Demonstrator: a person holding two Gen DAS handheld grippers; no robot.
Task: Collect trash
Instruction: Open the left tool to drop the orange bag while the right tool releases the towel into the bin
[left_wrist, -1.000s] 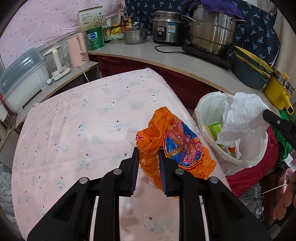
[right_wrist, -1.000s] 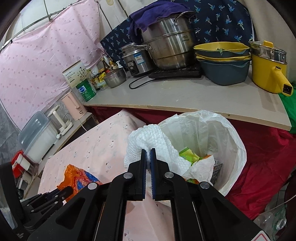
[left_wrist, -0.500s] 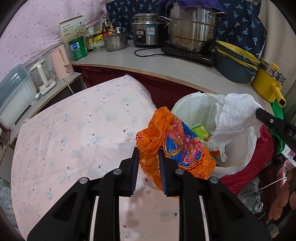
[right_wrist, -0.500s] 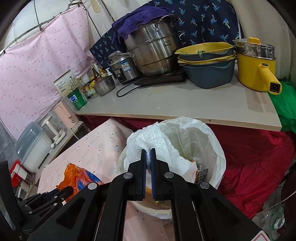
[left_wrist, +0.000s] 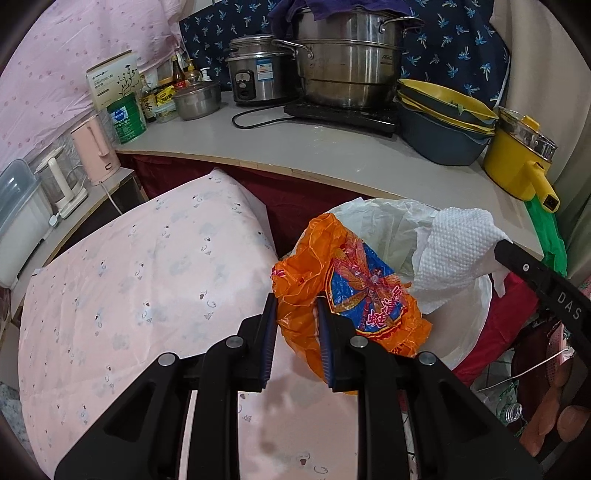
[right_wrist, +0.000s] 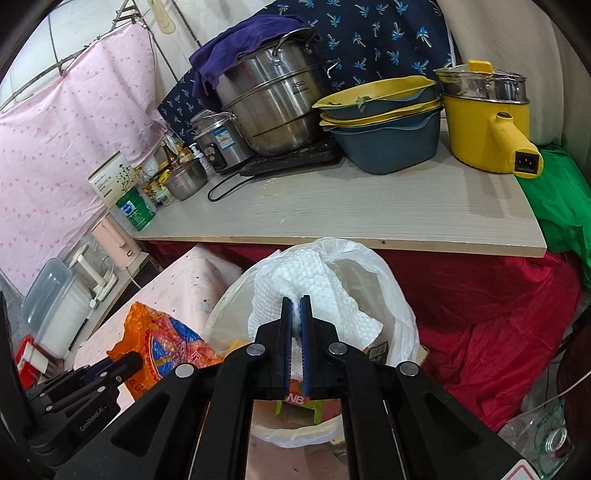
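Both hands have carried their loads sideways off the pink table toward the bin: a second ago the orange wrapper hung over the cloth, and now it hangs at the bin's near rim, while the paper towel sits further over the opening.

The pink table (left_wrist: 122, 280), covered with a smooth cloth printed with small pale motifs, ends just beside the bin. Behind the bin runs a flat, pale wooden counter (right_wrist: 332, 210) with a dark red drape below it. The bin (right_wrist: 402, 325) itself is round and lined with a thin, translucent white plastic bag, its edge crumpled over the rim; a green carton lies inside.

The paper towel (right_wrist: 314, 284), white, soft and dimpled, is bunched over the bin's mouth. The right gripper (right_wrist: 296, 310) has its blue ribbed pads pressed nearly together, pinching a fold of it.

The orange wrapper (left_wrist: 351, 284), glossy crinkled plastic with a blue and red printed panel, hangs at the bin's table-side rim. The left gripper (left_wrist: 295, 314) pinches its crumpled edge between narrowly parted pads.
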